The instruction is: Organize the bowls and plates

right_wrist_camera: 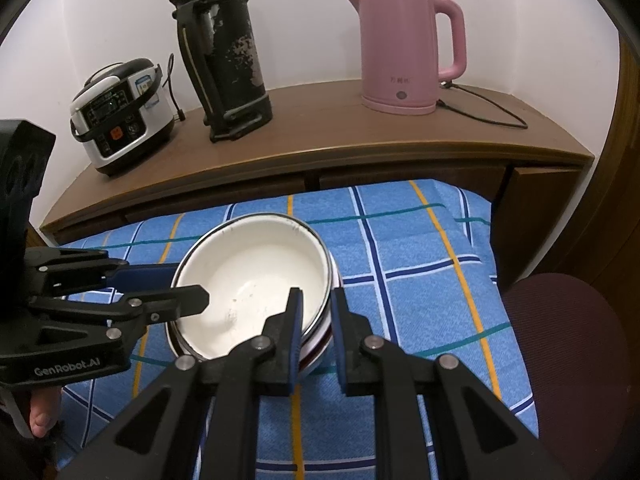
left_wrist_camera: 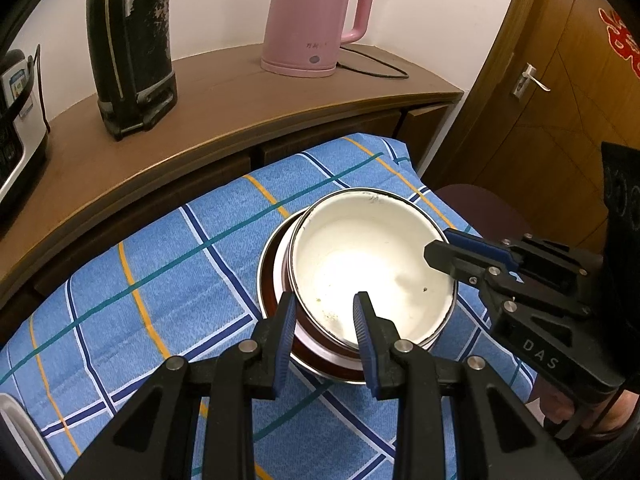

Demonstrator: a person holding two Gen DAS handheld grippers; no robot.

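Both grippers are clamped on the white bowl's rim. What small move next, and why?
Probably lift it straight up, both hands together. The left gripper and right gripper pinch opposite rims of the white bowl, which sits crooked in the stack below.

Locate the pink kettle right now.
The pink kettle stands on the wooden counter behind the blue checked cloth, at the right end, right of the black thermos.

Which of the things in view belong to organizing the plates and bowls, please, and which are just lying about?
Part of the job:
- white bowl, top of the nested stack
- dishes beneath it
- left gripper and right gripper, each clamped on the bowl's rim

Just lying about:
- pink kettle
- black thermos
- rice cooker
- checked cloth
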